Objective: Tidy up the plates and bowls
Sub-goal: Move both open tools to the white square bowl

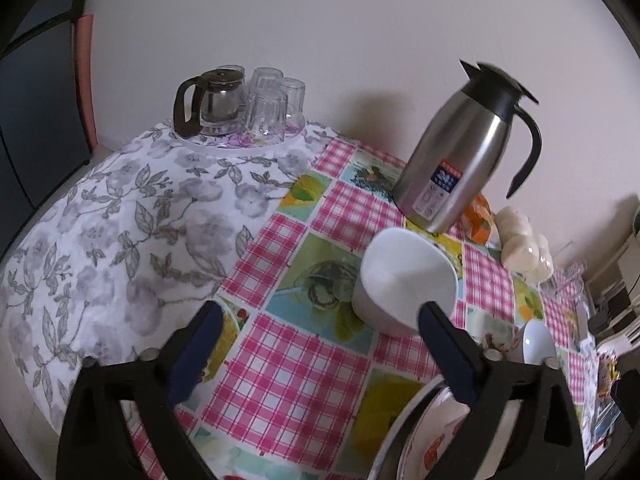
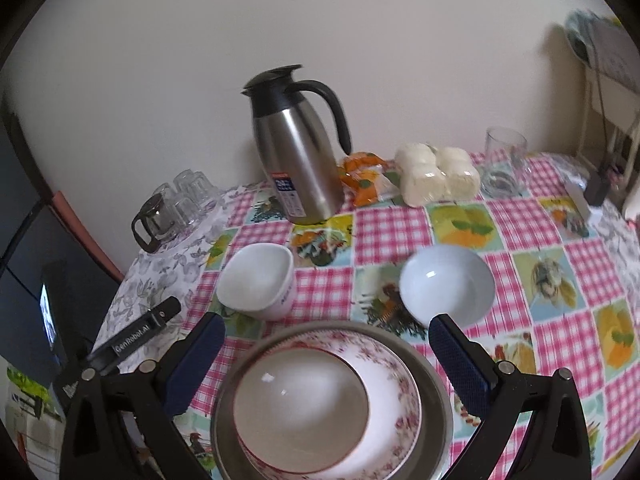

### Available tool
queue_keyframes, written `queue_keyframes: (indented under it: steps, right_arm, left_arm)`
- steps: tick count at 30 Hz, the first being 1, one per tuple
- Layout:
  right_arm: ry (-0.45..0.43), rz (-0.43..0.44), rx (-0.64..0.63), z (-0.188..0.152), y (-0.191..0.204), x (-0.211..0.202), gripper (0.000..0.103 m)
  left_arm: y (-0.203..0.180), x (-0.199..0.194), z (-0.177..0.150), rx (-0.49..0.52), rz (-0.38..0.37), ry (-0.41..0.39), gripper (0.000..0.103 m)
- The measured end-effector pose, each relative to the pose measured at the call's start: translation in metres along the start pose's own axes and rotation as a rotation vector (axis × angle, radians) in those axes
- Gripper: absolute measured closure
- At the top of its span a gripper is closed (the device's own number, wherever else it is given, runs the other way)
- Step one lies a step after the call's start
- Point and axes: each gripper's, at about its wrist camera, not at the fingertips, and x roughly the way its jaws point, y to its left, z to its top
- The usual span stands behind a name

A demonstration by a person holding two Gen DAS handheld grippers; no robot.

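- Our left gripper has its jaws spread wide with nothing between them; below the gap lies only checked tablecloth
- Just past its right finger stands the squarish white bowl, upright on the cloth and untouched, as far as we can tell
- Our right gripper is likewise apart and empty, hovering over a nested stack
- That stack sits nearest us: a plain pale bowl inside a rose-patterned bowl, both inside a metal basin
- Beyond the stack, the squarish white bowl is at the left and a round white bowl at the right, well apart from each other
- Farther back by the wall we see a steel thermos jug, an orange packet, wrapped pale buns and an upright glass
- A tray on the floral cloth carries a glass teapot and upturned tumblers
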Motion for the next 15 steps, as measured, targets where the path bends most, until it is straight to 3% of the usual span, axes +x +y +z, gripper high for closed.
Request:
queue_keyframes:
  steps: [9, 15]
  right_arm:
    - [0.063, 0.024, 0.016, 0.022, 0.03, 0.023, 0.0]
    - [0.091, -0.013, 0.008, 0.027, 0.043, 0.042, 0.0]
  left_arm:
    - [0.015, -0.001, 0.008, -0.024, -0.035, -0.08, 0.001]
    - [0.025, 0.01, 0.013, -0.064, -0.077, -0.051, 0.001]
